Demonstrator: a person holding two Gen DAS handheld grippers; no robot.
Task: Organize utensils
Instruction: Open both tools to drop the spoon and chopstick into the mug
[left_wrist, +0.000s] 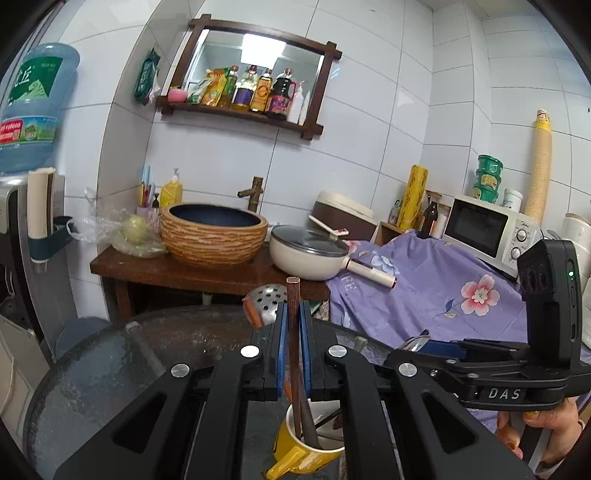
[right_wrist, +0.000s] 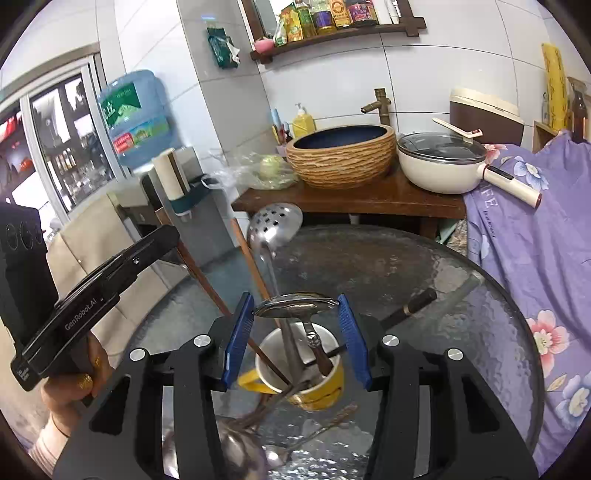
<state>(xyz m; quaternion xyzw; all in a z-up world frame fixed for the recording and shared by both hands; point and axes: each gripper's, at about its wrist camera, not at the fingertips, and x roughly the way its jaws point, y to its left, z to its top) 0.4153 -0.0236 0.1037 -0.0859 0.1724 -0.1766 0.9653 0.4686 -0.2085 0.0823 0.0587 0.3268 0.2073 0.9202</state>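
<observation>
A yellow mug (right_wrist: 325, 391) with a white inside stands on the round glass table (right_wrist: 443, 280). A slotted metal ladle (right_wrist: 275, 221) and other utensils lean in it. My right gripper (right_wrist: 294, 298) hovers just above the mug, its blue pads (right_wrist: 236, 343) pressed on both edges of a metal spoon (right_wrist: 295, 306). The spoon's handle hangs down into the mug. My left gripper (left_wrist: 293, 308) is shut on a brown wooden chopstick (left_wrist: 294, 332), held nearly upright, with its lower end inside the mug (left_wrist: 295, 454).
More spoons (right_wrist: 240, 454) lie on the glass in front of the mug and a black-handled utensil (right_wrist: 410, 308) lies behind it. Beyond the table are a wooden counter with a basin (right_wrist: 340, 155) and a lidded pan (right_wrist: 439, 162). A purple floral cloth (right_wrist: 535, 258) hangs at the right.
</observation>
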